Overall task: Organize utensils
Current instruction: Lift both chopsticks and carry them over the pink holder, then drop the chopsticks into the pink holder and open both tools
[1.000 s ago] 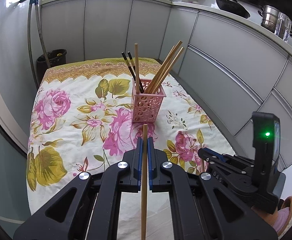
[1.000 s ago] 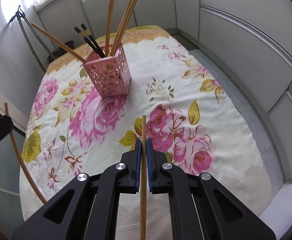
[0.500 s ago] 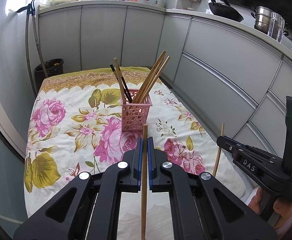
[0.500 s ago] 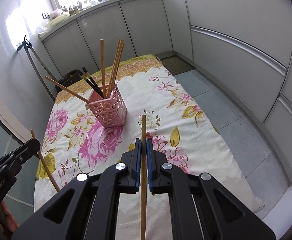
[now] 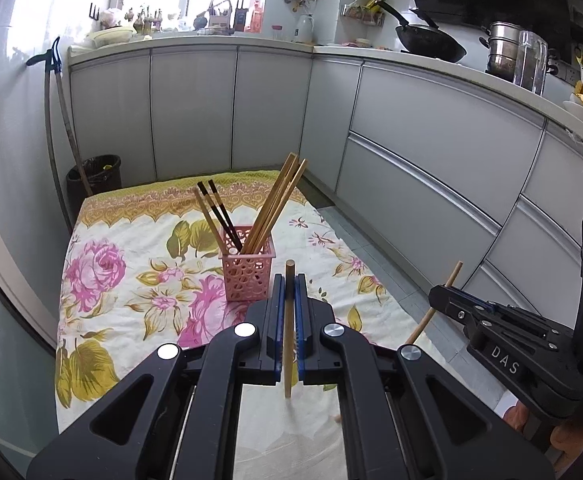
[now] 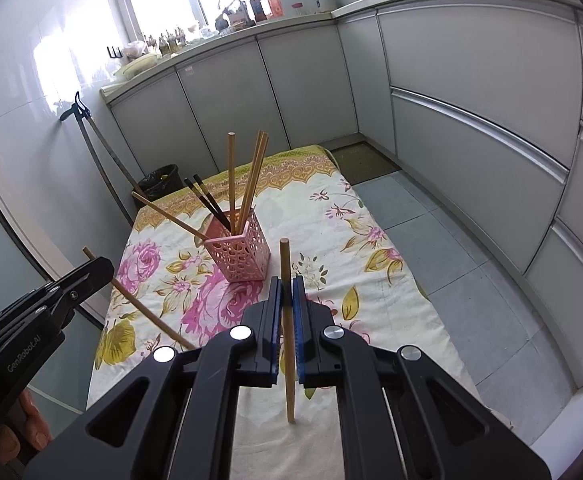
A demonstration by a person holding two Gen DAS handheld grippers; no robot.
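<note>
A pink perforated holder stands on the floral cloth and holds several wooden chopsticks and two dark ones. My left gripper is shut on a wooden chopstick, held upright above the cloth, short of the holder. My right gripper is shut on another wooden chopstick, also upright and nearer than the holder. In the left wrist view the right gripper shows at the right with its stick. In the right wrist view the left gripper appears at the left with its stick.
Grey kitchen cabinets run along the back and the right. A black bin and a long-handled tool stand at the far left. The counter carries a wok, pots and bottles. Tiled floor lies right of the table.
Both grippers have risen and tipped up with their chopsticks, so more of the cabinets and counter shows. The holder now looks farther away and lower in both views.
</note>
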